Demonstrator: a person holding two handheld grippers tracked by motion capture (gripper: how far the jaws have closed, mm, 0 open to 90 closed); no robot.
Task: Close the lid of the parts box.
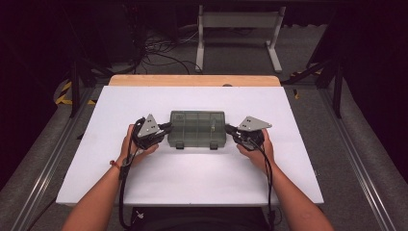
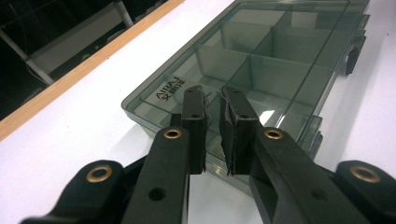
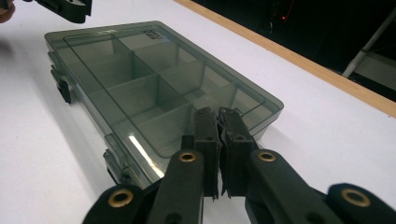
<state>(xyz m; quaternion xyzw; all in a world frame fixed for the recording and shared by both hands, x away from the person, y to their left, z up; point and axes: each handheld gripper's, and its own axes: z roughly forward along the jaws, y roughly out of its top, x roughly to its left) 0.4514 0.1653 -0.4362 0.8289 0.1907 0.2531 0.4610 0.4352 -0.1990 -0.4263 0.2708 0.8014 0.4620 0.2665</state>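
**Compartment box square between two near-shut claws**

Smoky, see-through plastic compartment box (image 1: 197, 129) flat on the white desk (image 1: 192, 178), lid down, long axis running side to side from one claw to the other. Two latches on the long side nearest the person (image 1: 212, 145), hinge side presumably away.

Left claw (image 1: 166, 127) at the box's left short end, jaws aimed along the long axis. From the left gripper view: jaws (image 2: 213, 122) almost together, a narrow slit between the pads, nothing gripped, tips over the near corner of the lid by the moulded lettering (image 2: 167, 92). Touching the lid or just above it: cannot tell.

Right claw (image 1: 230, 129) mirrored at the right short end. From the right gripper view: jaws (image 3: 218, 133) likewise nearly closed with a thin gap, empty, tips at the near short edge of the lid, box stretching straight ahead and away. Left claw visible far off at the box's other end (image 3: 65, 10).

Dividers inside mostly running across and along; compartments apparently empty, apart from a small pale thing in a right-hand cell (image 1: 212, 127), too small to identify.

Neither hand nearer: box centred, one short end just ahead of each claw. Latches to the inner, person-side flank of both claws, so any opening likely a sideways reach toward that long edge rather than straight ahead.
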